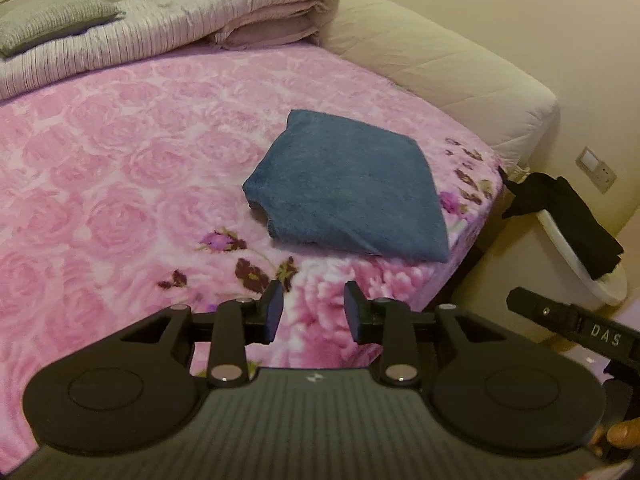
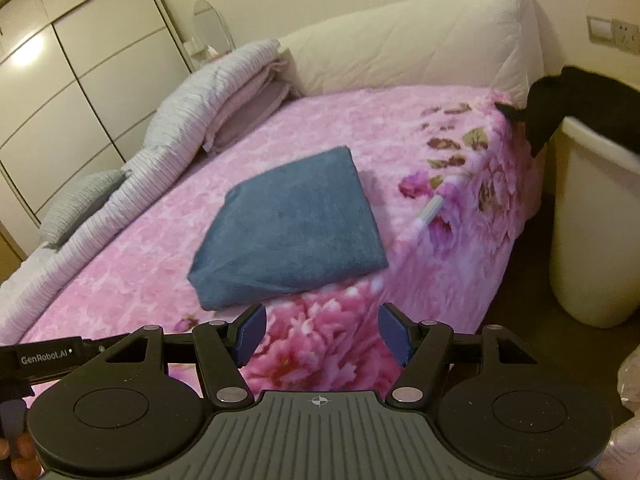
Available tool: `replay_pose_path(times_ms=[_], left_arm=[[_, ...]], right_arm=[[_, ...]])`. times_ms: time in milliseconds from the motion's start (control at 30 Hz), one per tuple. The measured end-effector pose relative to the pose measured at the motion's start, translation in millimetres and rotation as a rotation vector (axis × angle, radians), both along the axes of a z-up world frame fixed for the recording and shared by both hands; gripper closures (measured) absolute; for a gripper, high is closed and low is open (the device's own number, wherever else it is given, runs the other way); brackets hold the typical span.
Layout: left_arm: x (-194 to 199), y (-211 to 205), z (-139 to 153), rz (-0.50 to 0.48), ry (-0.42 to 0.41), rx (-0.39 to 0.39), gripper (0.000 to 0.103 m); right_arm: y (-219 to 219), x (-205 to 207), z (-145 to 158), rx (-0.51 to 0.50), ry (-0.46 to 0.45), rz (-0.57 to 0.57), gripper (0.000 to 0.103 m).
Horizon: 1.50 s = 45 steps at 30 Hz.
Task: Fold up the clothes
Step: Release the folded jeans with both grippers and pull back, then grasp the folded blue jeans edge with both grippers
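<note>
You are holding both claws spread and empty: left gripper (image 1: 314, 312), right gripper (image 2: 320, 334). The towel (image 2: 288, 228) is lying folded on the blanket (image 2: 120, 256), near the bed's edge. It looks soft, thick and limp; judging so, you are best pinching a corner (image 2: 206, 302) through all layers.
</note>
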<state>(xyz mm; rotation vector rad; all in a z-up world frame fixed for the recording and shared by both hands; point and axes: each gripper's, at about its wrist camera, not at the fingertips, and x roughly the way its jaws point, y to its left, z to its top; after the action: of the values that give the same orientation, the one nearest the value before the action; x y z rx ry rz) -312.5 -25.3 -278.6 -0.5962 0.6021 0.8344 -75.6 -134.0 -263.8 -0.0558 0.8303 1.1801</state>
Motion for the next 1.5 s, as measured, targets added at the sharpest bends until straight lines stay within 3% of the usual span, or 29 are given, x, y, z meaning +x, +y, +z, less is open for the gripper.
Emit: replay_pose_path(times_ms=[433, 633, 967, 1267, 1367, 1500], left_arm=[[-25.6, -54.3, 33.7, -0.037, -0.02, 0.091, 0.071], [-27.0, -46.4, 27.7, -0.054, -0.047, 0.058, 0.067], [-15.5, 39.8, -9.6, -0.067, -0.158, -0.074, 0.065], [44.4, 175.1, -67.0, -0.078, -0.24, -0.178, 0.064], [55.0, 203.6, -71.7, -0.069, -0.245, -0.214, 0.064], [57.9, 227.6, -62.8, -0.08, -0.267, -0.261, 0.063]], right_arm=[[-48.6, -29.0, 26.4, 0.076, -0.031, -0.001, 0.037], [-51.8, -22.5, 20.1, 0.077, -0.004, -0.013, 0.037], [-11.0, 22.9, -27.4, 0.0, 0.083, -0.005, 0.037], [102.9, 126.5, -67.5, 0.072, 0.169, 0.044, 0.037], [146.8, 156.5, -84.6, 0.054, 0.208, 0.071, 0.037], [174.2, 178.0, -92.8, 0.009, 0.305, 0.079, 0.037]])
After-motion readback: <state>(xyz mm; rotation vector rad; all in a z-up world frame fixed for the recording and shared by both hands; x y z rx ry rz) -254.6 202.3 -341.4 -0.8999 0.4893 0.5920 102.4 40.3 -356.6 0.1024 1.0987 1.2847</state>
